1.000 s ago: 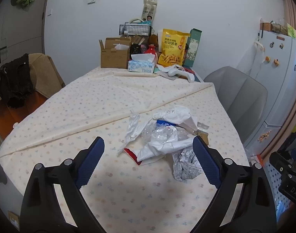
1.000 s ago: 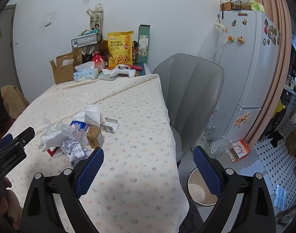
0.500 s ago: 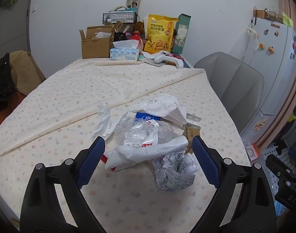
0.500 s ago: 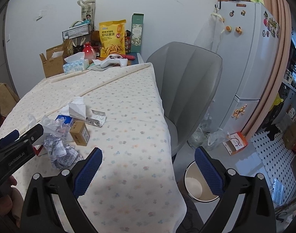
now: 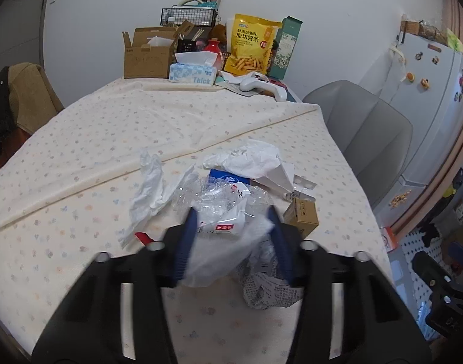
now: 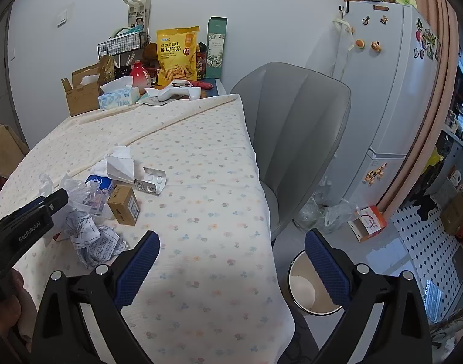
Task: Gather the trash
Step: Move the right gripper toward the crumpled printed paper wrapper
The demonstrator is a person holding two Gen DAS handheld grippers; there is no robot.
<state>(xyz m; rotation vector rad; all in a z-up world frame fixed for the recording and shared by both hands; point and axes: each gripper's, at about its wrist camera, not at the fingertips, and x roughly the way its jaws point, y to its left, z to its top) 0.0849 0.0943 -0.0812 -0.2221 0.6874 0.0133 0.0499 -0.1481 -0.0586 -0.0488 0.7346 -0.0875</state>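
Note:
A pile of trash lies on the flowered tablecloth [image 5: 79, 182]: a white plastic bag [image 5: 222, 248], crushed clear plastic [image 5: 207, 194], white tissue [image 5: 149, 182], crumpled printed paper [image 5: 267, 285], a small brown box [image 5: 302, 217] and a blister pack [image 6: 151, 180]. My left gripper [image 5: 233, 242] has its blue fingers narrowed around the white plastic bag. My right gripper [image 6: 231, 262] is open and empty above the table's right edge. A round white bin [image 6: 307, 288] stands on the floor below it.
A grey chair [image 6: 295, 139] stands at the table's right side, a white fridge [image 6: 392, 97] beyond it. At the table's far end are a cardboard box [image 5: 146, 54], a tissue box [image 5: 192, 71], a yellow snack bag [image 5: 251, 48] and a white game controller [image 5: 261, 83].
My left gripper moved forward into the pile and its fingers closed in from wide open around the white plastic bag. My right gripper stayed open, drifting slightly.

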